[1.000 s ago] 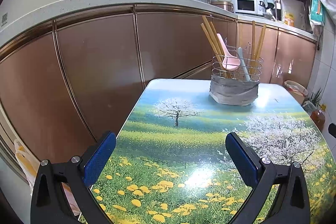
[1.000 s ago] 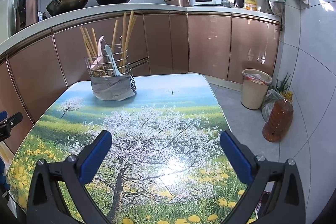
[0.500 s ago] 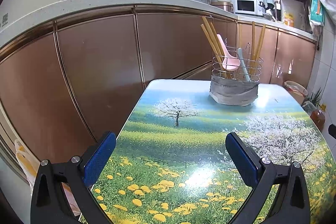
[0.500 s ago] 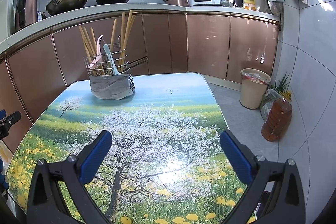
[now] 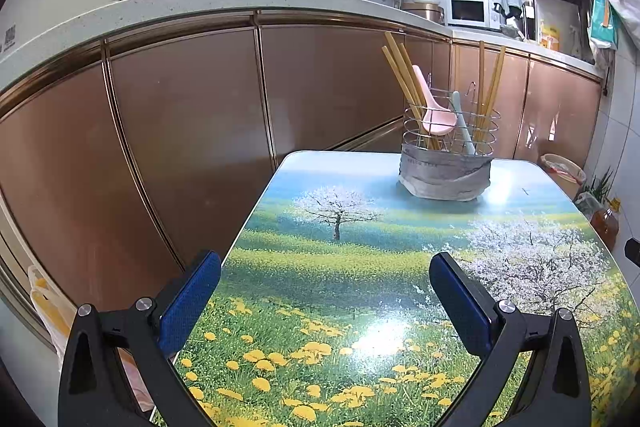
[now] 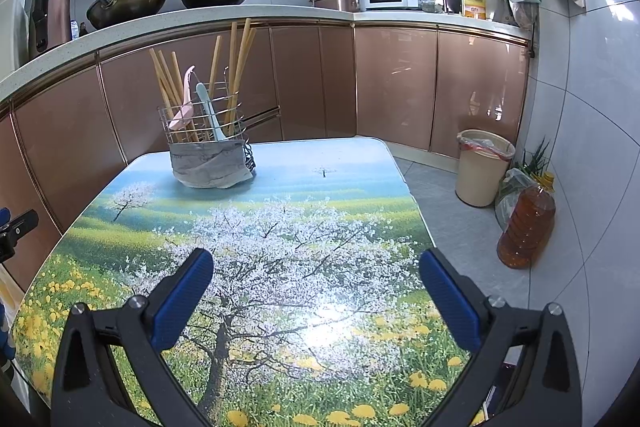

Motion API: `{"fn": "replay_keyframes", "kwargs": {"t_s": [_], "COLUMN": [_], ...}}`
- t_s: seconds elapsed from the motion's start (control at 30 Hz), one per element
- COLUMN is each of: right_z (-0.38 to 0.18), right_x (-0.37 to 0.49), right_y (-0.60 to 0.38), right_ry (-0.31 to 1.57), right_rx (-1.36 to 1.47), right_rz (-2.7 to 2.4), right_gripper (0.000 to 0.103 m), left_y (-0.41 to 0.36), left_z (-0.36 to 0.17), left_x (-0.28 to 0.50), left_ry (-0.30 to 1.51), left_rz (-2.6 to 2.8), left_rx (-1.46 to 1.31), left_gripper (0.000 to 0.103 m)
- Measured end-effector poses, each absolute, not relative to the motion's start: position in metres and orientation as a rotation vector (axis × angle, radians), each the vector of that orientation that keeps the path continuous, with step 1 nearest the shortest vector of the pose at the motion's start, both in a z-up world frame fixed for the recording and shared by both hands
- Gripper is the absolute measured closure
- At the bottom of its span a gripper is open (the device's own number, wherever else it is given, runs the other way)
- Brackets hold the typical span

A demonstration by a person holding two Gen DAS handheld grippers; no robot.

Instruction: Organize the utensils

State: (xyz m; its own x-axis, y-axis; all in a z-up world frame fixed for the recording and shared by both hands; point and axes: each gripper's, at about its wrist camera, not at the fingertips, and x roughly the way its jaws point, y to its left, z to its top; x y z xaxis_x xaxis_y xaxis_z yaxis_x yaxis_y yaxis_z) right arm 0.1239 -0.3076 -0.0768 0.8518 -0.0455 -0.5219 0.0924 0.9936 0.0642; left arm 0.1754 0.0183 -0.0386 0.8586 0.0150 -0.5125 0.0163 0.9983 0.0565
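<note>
A wire utensil holder [image 5: 446,163] with a grey wrap around its base stands at the far end of the table [image 5: 360,259]; the right wrist view has the holder [image 6: 208,155] at far left. Inside it stand several wooden chopsticks [image 5: 404,83], a pink spoon [image 5: 434,111] and a pale blue spoon [image 5: 462,123]. My left gripper [image 5: 325,301] is open above the near left part of the table, nothing between its blue pads. Over the near right part hangs my right gripper [image 6: 316,297], open and empty too. Both are well short of the holder.
Brown cabinet fronts [image 5: 192,131] under a white counter with pans [image 6: 128,1] run behind and left of the table. On the floor at right are a beige bin [image 6: 482,167] and an amber bottle [image 6: 526,227]. The table top [image 6: 300,219] shows a printed landscape.
The right gripper's view has shifted slightly, so the holder sits a little further left and lower. The left gripper has stayed still. Both remain open.
</note>
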Motion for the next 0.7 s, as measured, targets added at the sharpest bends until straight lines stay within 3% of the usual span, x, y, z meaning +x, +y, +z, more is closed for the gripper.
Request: {"fn": "replay_keyframes", "kwargs": {"t_s": [0.7], "right_z": [-0.0785], "right_x": [0.1202], "right_y": [-0.3090], "right_ry": [0.547], "right_rx": [0.087], "right_rz": [-0.075], "right_gripper": [0.000], "left_y": [0.0184], "left_z": [-0.0382], "left_x": [0.1733], "left_ry": [0.539], "left_rz": [-0.006], "left_rx": [0.060], "left_gripper": [0.000]}}
